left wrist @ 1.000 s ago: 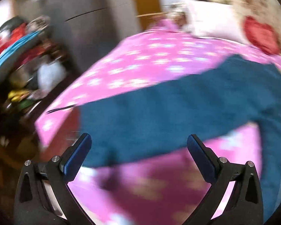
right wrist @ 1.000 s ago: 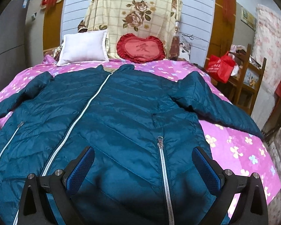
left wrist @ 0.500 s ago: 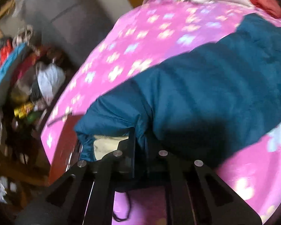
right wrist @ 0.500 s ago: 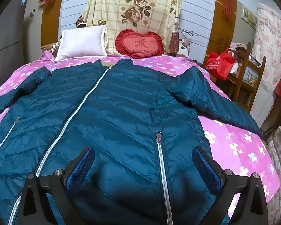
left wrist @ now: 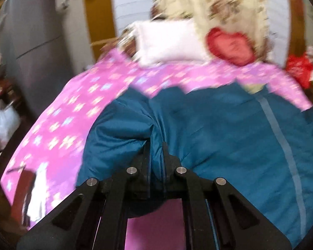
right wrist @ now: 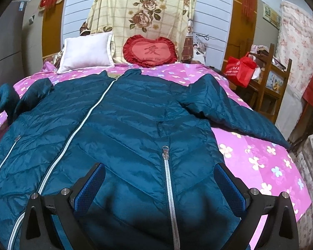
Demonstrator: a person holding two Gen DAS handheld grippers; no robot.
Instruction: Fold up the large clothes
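Observation:
A large teal puffer jacket (right wrist: 135, 120) lies face up on the pink flowered bed (right wrist: 260, 162), white zipper closed, collar toward the pillows. Its right sleeve (right wrist: 229, 112) lies spread toward the bed's right edge. My left gripper (left wrist: 156, 145) is shut on the cuff end of the jacket's left sleeve (left wrist: 123, 133) and holds it lifted over the jacket body (left wrist: 229, 137); that raised sleeve shows at the far left of the right wrist view (right wrist: 4, 98). My right gripper (right wrist: 159, 187) is open and empty, low over the jacket's hem beside a pocket zipper (right wrist: 169, 177).
A white pillow (right wrist: 87, 52) and a red heart cushion (right wrist: 150, 51) lie at the head of the bed under a floral cloth (right wrist: 144, 14). A red bag (right wrist: 240, 68) sits on a wooden shelf at right. A grey cabinet (left wrist: 35, 41) and clutter stand left of the bed.
My left gripper closed on the left sleeve's cuff and has swung it up and in from the bed's left edge toward the jacket body. The right gripper has stayed open over the hem.

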